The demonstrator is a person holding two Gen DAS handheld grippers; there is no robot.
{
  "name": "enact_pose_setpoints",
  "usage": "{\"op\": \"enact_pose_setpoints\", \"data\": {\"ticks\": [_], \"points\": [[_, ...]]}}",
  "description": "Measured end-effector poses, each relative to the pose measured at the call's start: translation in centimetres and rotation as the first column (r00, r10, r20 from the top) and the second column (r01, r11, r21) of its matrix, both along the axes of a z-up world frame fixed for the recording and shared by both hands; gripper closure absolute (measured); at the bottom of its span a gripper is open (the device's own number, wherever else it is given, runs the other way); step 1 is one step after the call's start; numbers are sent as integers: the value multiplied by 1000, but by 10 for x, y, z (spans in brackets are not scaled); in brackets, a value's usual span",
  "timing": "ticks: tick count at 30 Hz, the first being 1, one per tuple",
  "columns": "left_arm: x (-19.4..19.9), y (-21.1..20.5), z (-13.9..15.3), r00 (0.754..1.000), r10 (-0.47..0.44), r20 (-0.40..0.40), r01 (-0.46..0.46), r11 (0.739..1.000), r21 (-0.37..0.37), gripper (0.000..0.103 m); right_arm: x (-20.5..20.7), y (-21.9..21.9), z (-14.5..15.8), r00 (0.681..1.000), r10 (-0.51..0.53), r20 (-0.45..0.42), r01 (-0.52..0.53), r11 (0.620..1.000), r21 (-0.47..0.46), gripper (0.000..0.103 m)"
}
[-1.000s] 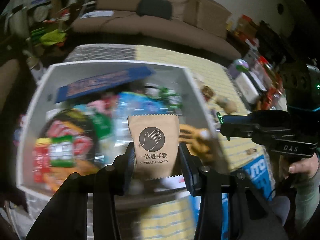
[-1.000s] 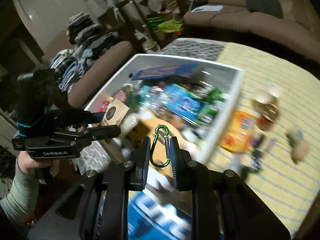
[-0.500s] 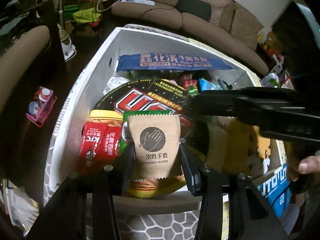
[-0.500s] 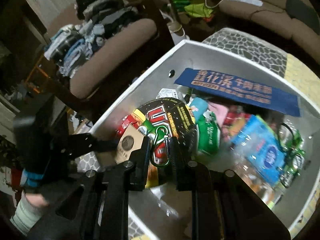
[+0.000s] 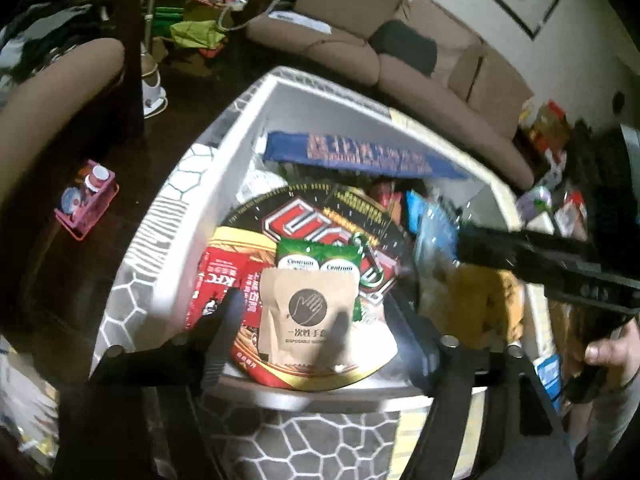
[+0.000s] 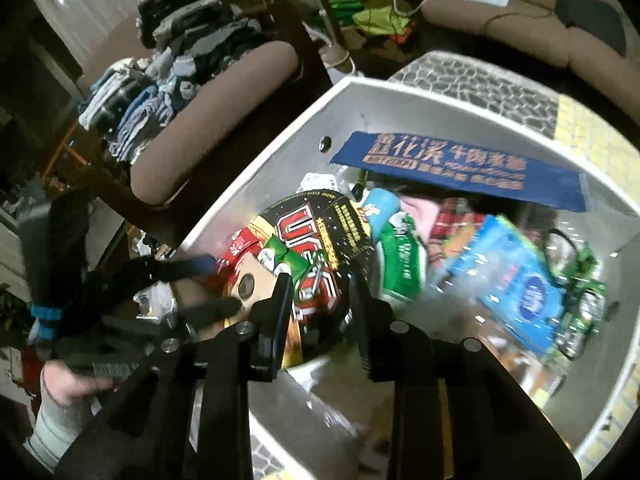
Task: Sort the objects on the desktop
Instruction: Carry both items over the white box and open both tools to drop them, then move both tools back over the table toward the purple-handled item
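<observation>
Both grippers hang over the white bin with their fingers spread apart, holding nothing: the left gripper point(image 5: 316, 320) straddles the kraft-paper glove packet, and the right gripper point(image 6: 320, 300) gapes above the carabiner. That white bin point(image 5: 248, 128) is the biggest thing here, a smooth hard-walled box with a round hole in one wall, standing on a counter point(image 5: 320, 432) covered in grey hexagon-patterned cloth. Its near rim is cut off behind the dark gripper frames.

Inside, a long flat blue box point(image 6: 456, 168) with orange lettering leans across the far corner. Below it lies a round black noodle-bowl lid point(image 5: 320, 216), glossy, with big red letters, partly covered by what lies on it. A blue plastic wipes pack point(image 6: 516, 280) sits to the right, blurred. Red KFC sachets point(image 5: 220, 284) lie at the lid's left edge.

The glove packet point(image 5: 308, 312), flat and matte brown with a dark round hand logo, rests on the lid, its lower text shadowed. Green Centrum sachets point(image 5: 316, 256) peek out behind its top edge. The green carabiner point(image 6: 316, 264), thin metal, lies on the lid beside them, hard to make out.

The person's right hand point(image 5: 608, 352) grips its handle at the frame's right edge.
</observation>
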State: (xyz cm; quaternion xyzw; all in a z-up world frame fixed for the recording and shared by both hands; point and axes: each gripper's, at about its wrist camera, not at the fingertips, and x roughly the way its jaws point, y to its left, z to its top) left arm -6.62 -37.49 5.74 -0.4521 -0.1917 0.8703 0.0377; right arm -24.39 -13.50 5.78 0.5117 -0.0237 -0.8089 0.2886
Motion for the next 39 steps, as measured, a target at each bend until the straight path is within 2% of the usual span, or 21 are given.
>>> {"op": "enact_pose_setpoints", "data": {"ticks": [4,8,12,16,20,21,27,33,37,39], "points": [[11,7,17,1000,-3,-25,3,1000,-10,25,29,35,25,999,-4,-49,5,1000,14,68],[25,38,33,996,-57,-63,56,998,-18,18,61,83,46,996,-41,-77,42,999,9,62],[36,88,43,986,-142,-88,140,990,-31,12,91,138,56,989,-108,-104,115,991,63,43],[39,147,44,966,-242,-92,239,970,-37,8,113,193,54,979,-188,-83,194,978,70,41],[35,209,40,942,-327,-76,326,945,-32,5,130,243,46,963,-260,-72,265,961,79,14],[34,222,38,936,-344,-73,343,939,-27,2,135,257,44,958,-278,-70,284,955,90,11],[26,306,32,895,-445,-40,441,894,-83,0,157,326,24,931,-362,-46,364,926,101,10],[18,364,15,861,-508,-27,504,858,-97,0,166,381,-2,904,-427,-9,427,904,16,10],[12,390,3,839,-543,-13,537,833,-131,0,154,390,-20,910,-414,15,414,910,-7,10],[6,399,-4,836,-548,3,542,827,-149,0,143,387,-26,919,-394,16,394,919,-6,10]]}}
